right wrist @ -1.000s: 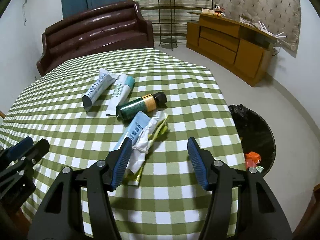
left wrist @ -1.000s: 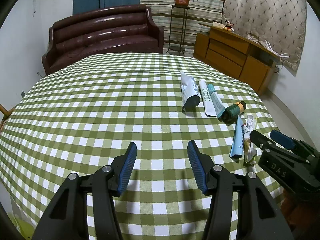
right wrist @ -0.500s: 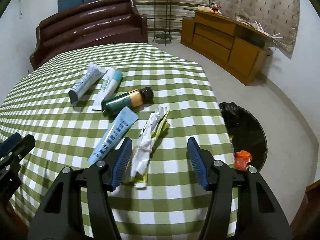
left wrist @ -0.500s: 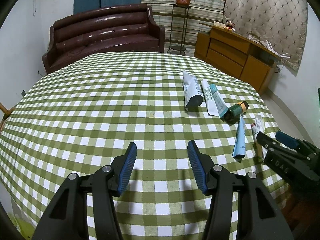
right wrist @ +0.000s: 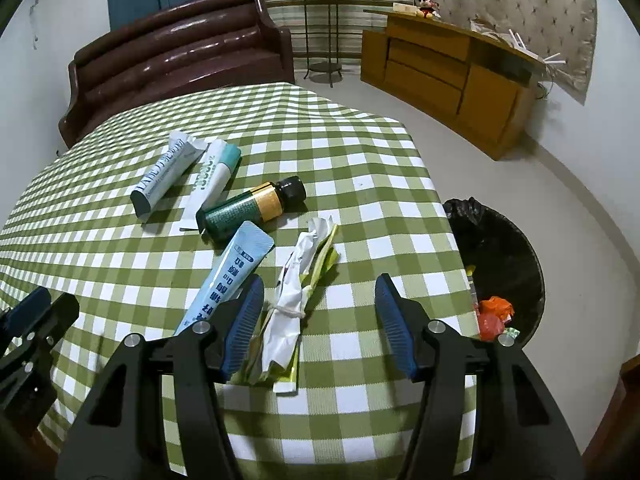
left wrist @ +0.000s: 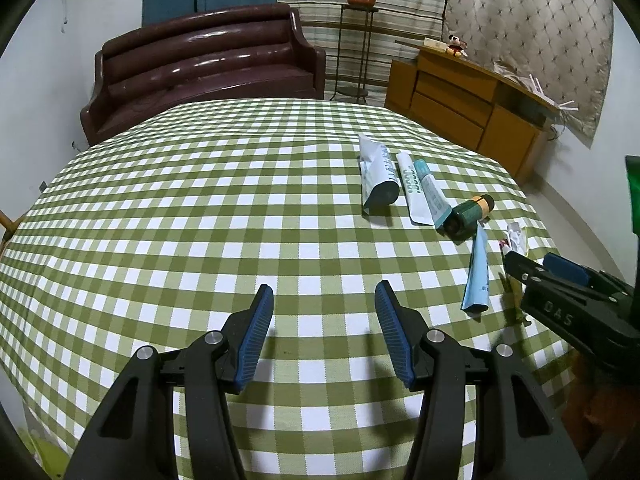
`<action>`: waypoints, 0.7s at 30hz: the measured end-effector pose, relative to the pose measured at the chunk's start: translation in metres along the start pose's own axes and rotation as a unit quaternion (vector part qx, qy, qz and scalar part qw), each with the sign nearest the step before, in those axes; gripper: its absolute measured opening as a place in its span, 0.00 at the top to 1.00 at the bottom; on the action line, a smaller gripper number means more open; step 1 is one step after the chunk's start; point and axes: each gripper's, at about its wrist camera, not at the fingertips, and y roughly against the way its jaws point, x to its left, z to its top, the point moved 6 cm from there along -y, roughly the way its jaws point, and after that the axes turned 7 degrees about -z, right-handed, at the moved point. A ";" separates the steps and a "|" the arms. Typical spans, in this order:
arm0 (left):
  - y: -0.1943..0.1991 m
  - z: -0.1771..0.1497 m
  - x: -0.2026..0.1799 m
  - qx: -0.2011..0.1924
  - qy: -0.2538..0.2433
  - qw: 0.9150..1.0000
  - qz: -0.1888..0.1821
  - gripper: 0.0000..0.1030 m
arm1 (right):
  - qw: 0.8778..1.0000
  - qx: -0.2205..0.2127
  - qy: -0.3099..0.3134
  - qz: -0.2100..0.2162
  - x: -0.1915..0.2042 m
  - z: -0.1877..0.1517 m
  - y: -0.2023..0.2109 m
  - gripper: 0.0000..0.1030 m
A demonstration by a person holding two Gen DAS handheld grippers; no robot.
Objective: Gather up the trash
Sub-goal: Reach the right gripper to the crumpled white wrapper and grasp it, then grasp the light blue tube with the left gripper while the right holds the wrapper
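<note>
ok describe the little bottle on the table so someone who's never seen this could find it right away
Start at the green checked tablecloth and go to the row of items near the edge by the black bin. The bottle lies on its side between the white-and-teal tube and the pale blue sachet. Only it is round: dark green, gold band, black cap.

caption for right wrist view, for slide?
Open right gripper nears crumpled wrapper on checked tablecloth, trash bin alongside.
</note>
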 end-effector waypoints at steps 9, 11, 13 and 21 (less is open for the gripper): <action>0.000 -0.001 -0.003 0.001 -0.002 1.000 -0.001 0.49 | 1.000 0.001 0.001 0.002 -0.004 -0.002 -0.001 0.69; 0.001 -0.001 -0.006 0.002 -0.004 1.000 -0.003 0.49 | 1.000 0.000 0.003 0.006 -0.006 -0.003 -0.001 0.81; 0.000 0.000 -0.010 0.001 -0.007 1.000 -0.006 0.48 | 1.000 -0.001 0.001 0.009 -0.009 -0.005 0.000 0.83; -0.004 0.006 -0.038 0.002 -0.024 0.999 -0.035 0.46 | 1.000 -0.019 -0.006 0.009 -0.026 -0.004 0.014 0.83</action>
